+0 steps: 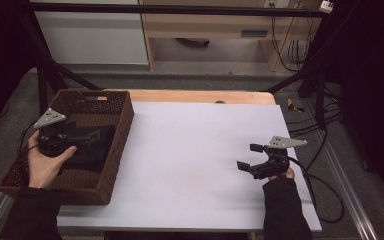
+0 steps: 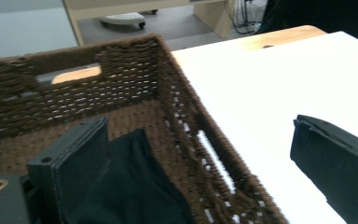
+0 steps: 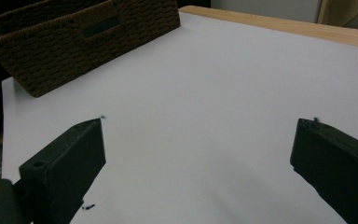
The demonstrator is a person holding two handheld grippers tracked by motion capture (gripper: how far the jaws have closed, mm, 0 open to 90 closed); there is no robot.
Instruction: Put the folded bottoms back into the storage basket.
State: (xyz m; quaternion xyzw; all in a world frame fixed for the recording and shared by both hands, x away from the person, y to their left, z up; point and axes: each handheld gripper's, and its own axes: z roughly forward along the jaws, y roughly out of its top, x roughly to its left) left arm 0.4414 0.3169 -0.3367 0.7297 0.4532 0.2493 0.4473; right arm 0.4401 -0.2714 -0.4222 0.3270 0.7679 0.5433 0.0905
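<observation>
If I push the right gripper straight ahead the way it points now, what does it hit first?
Probably nothing close: the right gripper, jaws wide open, faces across bare white table. Farther along that line stands the brown woven basket, so its side wall would likely come first, though depth is hard to judge.
</observation>
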